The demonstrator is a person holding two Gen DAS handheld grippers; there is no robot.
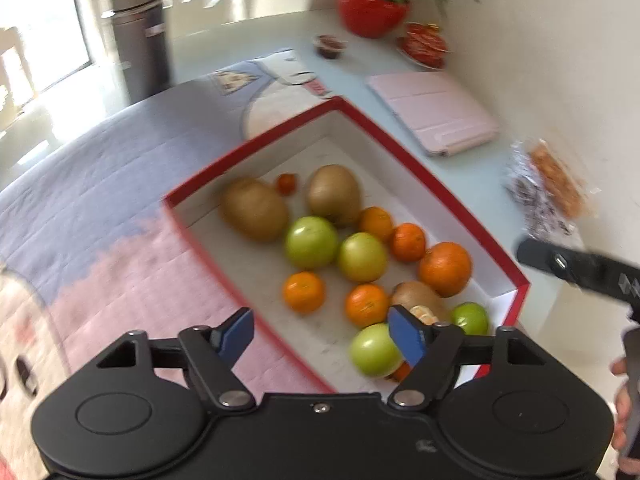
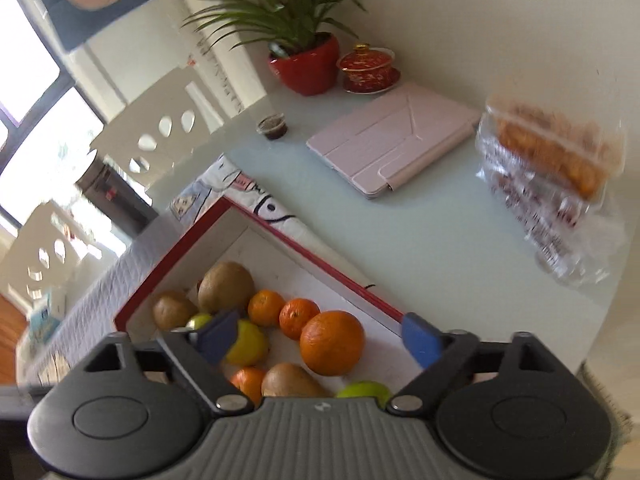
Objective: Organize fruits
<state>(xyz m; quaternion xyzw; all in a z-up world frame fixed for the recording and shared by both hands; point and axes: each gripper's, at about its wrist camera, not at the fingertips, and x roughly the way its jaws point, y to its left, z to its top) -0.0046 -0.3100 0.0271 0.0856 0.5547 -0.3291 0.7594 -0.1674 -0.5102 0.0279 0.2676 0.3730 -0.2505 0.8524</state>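
Observation:
A red box [image 1: 400,152] with a white inside lies on the table and holds the fruit. In it are two brown kiwis [image 1: 254,208], green apples [image 1: 311,242], several oranges [image 1: 445,269] and a tiny tomato [image 1: 287,183]. My left gripper [image 1: 322,334] hovers open over the box's near left rim, its blue pads wide apart and touching nothing. My right gripper [image 2: 320,338] is open too, above the same box [image 2: 312,248]. A large orange [image 2: 332,342] lies in the box below the gap between its pads. A kiwi [image 2: 226,286] and tangerines [image 2: 266,307] lie beyond.
A pink tablet case [image 2: 392,140], a red potted plant [image 2: 306,66], a red lidded cup [image 2: 368,68], a small sauce cup [image 2: 273,126] and a snack bag [image 2: 548,168] stand on the pale table. A quilted cloth [image 1: 120,184] lies under the box. A hand [image 1: 624,400] shows at the right edge.

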